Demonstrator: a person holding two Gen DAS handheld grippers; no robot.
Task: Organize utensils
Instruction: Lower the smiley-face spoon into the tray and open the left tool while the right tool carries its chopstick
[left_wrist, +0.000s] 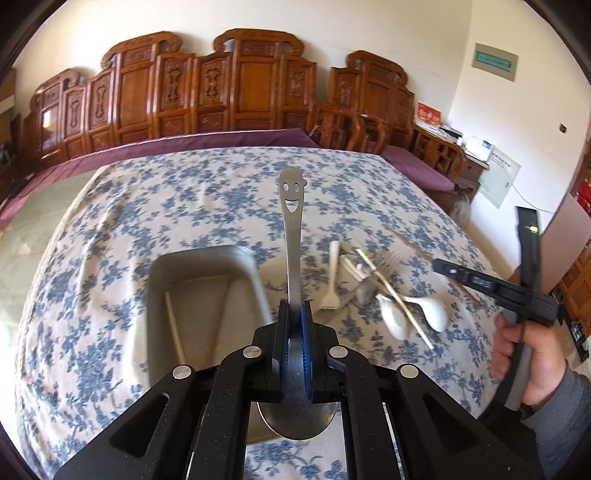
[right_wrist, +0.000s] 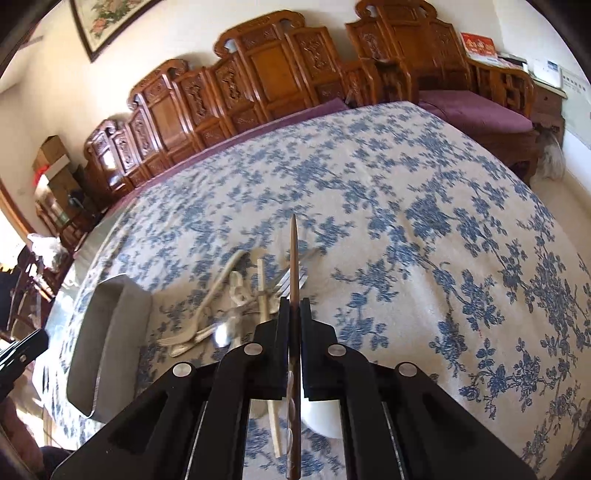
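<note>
The left gripper (left_wrist: 294, 306) has its jaws clenched on a steel spoon with a smiling face cut into its handle end (left_wrist: 291, 229); the spoon's long axis runs straight ahead along the jaws, handle end forward and up, bowl back beneath the gripper body; the pale grey rectangular tray (left_wrist: 159, 280) lies just ahead and to the left of these jaws, below the spoon, with a pale chopstick (left_wrist: 173, 325) already lying in it lengthwise; so the left hand looks the nearer of the two to the tray, and the coming move probably turns on swinging the spoon leftward and lowering it so that its length matches the tray's long side.

The right gripper (right_wrist: 294, 306) has its jaws clenched on a thin dark brown wooden chopstick (right_wrist: 293, 254), which also runs along the jaws, its pointed tip ahead; from these jaws the same tray (right_wrist: 110, 332) sits well to the left, with the loose pile of pale forks, spoons and chopsticks (right_wrist: 221, 314) between, just left of and below the jaws on the blue-flowered cloth of the surface (right_wrist: 406, 258); this chopstick has the pile to cross before it reaches the tray, and its axis seems roughly parallel to the tray's long side already.
</note>
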